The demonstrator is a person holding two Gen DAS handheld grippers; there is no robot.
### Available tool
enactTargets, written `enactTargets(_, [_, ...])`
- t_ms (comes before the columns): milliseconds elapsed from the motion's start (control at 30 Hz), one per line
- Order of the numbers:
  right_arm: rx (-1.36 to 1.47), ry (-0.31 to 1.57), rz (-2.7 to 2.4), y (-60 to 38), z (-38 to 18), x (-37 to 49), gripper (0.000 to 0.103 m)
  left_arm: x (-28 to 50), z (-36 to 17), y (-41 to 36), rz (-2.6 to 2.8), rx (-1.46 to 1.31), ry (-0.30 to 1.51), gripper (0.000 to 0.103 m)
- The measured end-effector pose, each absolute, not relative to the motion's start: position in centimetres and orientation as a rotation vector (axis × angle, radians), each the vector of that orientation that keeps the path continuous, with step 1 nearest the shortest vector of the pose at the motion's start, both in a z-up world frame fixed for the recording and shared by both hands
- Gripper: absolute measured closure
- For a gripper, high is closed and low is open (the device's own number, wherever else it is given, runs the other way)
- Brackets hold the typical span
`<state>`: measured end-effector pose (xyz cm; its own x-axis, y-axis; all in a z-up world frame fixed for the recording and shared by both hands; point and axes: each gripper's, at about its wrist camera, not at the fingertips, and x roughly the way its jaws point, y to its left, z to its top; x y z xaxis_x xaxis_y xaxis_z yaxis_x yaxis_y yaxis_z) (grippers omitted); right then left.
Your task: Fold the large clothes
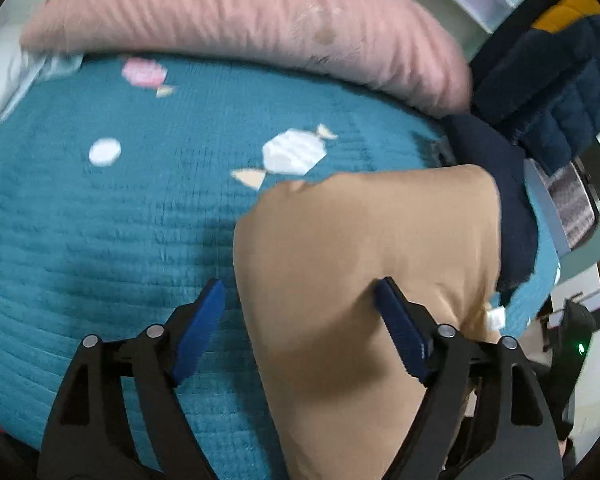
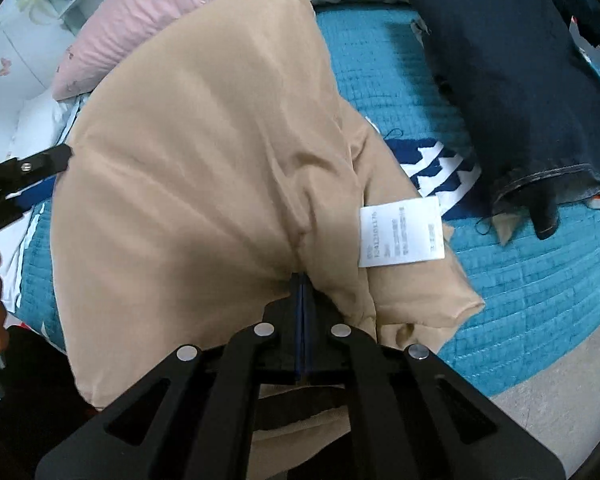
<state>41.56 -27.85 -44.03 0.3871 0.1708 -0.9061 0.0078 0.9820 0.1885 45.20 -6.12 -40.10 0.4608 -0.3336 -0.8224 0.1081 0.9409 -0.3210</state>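
Underneath everything lies a teal quilted bedspread [image 1: 100, 240], printed with white and pink candy shapes. It covers the whole work surface in both views.

A pink pillow [image 1: 240, 20] rests along the far edge of the bedspread. Dark navy clothes [image 2: 512, 92] lie in a heap on the right side, near the tan garment but apart from it. A blue-and-white patterned cloth [image 2: 440, 168] shows between the two, partly under the tan fabric.

The tan garment [image 2: 204, 168] is the item being handled. It lies on the bedspread as a long folded band. In the right wrist view its long axis runs from the near edge of the bed, at the gripper, up and away toward the pink pillow, where its far end points. In the left wrist view the same band runs from the lower middle up to the right, with its far edge squared off beside the navy clothes. A white care label [image 2: 402, 232] hangs at the near right edge of the fabric, printed face up.

The right gripper [image 2: 302, 280] has its jaws pressed together, pinching a gather of the tan fabric near the label.

The left gripper [image 1: 300, 300] has its jaws spread wide. One blue pad [image 1: 200, 328] stands over the bedspread, the other over the tan fabric. Neither pad grips anything.
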Motion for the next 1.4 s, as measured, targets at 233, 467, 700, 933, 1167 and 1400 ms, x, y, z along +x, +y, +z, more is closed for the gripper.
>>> enactTargets(233, [0.239,1.127,0.111,-27.9,-39.8,41.7,0.098,46.6,-41.1,-7.5,-0.214,-0.16,1.063,0.016])
enactTargets(467, [0.209,1.053,0.181,-26.2,-38.2,50.1,0.099,47.1,-41.8,-7.6,-0.227,-0.183,1.07,0.016])
enactTargets(700, [0.226,1.2,0.129,-26.7,-45.2,54.4,0.103,48.9,-43.1,-8.5,-0.233,-0.158,1.107,0.016])
enactTargets(933, [0.236,1.136,0.159,-28.8,-39.2,46.3,0.097,48.8,-42.9,-8.1,-0.248,-0.183,1.111,0.016])
enactTargets(1167, [0.329,1.244,0.194,-30.6,-45.9,41.9,0.103,47.0,-41.1,-7.2,-0.288,-0.259,1.071,0.016])
enactTargets(1400, [0.436,1.184,0.176,-31.2,-45.1,40.8,0.102,38.6,-41.0,-4.5,-0.303,-0.396,1.081,0.016])
